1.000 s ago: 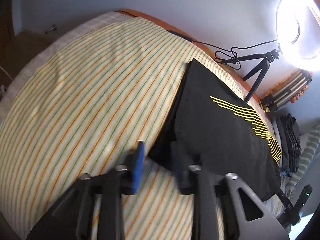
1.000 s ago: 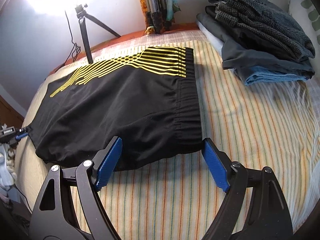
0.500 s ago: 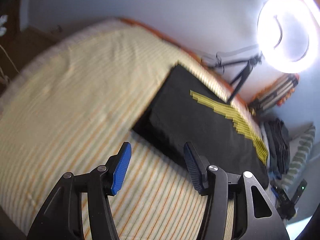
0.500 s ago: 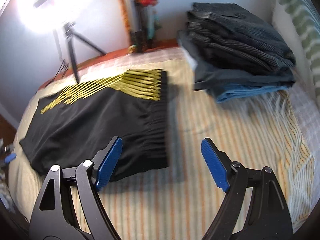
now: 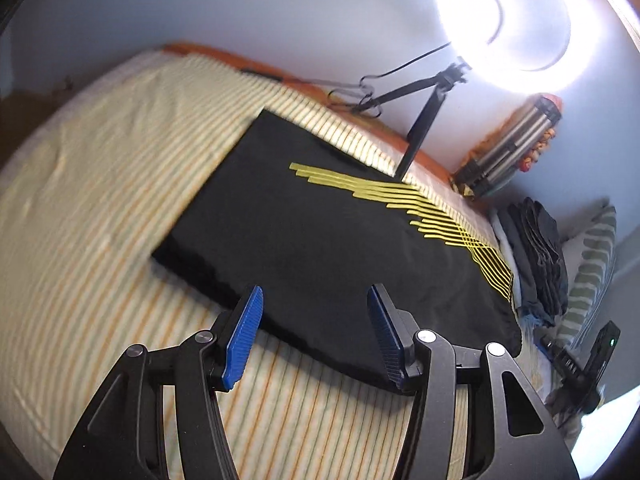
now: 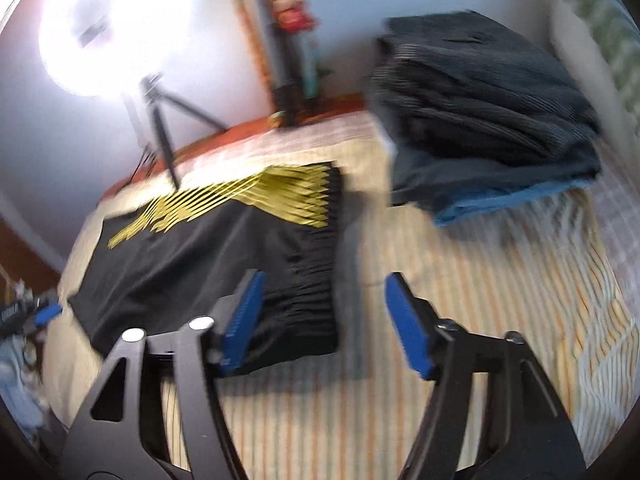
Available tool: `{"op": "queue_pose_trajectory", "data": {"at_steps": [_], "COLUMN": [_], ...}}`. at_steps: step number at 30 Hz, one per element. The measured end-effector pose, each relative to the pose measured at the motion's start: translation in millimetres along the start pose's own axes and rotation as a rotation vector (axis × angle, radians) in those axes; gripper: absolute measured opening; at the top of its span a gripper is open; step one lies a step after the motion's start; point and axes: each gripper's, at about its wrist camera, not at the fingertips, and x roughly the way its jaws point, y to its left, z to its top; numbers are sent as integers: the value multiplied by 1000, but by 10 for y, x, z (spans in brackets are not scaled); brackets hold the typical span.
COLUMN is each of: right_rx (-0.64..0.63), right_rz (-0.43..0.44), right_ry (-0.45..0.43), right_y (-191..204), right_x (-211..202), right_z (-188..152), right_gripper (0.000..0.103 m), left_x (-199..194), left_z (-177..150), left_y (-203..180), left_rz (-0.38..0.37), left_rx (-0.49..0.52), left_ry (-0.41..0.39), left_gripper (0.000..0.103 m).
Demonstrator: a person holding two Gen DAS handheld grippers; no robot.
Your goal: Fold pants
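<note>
The folded black pants [image 5: 320, 236] lie flat on the striped bed [image 5: 100, 184], long axis running from the elastic waistband [image 6: 316, 276] toward the ring light [image 5: 504, 20]. The left gripper [image 5: 316, 332] and right gripper [image 6: 324, 320] both hang with jaws spread, grasping nothing.

Folded pants [image 5: 320, 240] lie on the bed [image 5: 100, 200], clothes stack [image 6: 480, 120] beside.

No words, labels, brand names or numbers can be read in either view. The only marking on the black pants [image 5: 320, 240] is a band of thin yellow lines [image 5: 420, 212], a pattern and not lettering; in the right wrist view the same stripes [image 6: 256, 200] are smeared by motion blur. The small dark device [image 5: 600, 352] at the edge of the left wrist view carries a green light but no legible print, and the items against the wall are too blurred to show any writing.
</note>
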Motion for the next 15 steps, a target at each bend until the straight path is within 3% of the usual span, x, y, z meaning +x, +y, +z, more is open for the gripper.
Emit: {"op": "queue_pose_trajectory", "data": {"at_steps": [5, 8, 11, 15], "right_rx": [-139, -209, -232, -226], "right_rz": [22, -45, -78, -72], "right_ry": [65, 106, 109, 98], "right_y": [406, 550, 599, 607], "right_x": [239, 449, 486, 450], "right_z": [-131, -188, -197, -193], "right_gripper": [62, 62, 62, 62], "left_x": [56, 71, 149, 198], "left_z": [3, 57, 102, 156], "left_y": [307, 489, 621, 645], "left_rz": [35, 10, -5, -4], "left_rx": [-120, -185, -251, -256], "left_ry": [43, 61, 87, 39], "left_gripper": [55, 55, 62, 64]}}
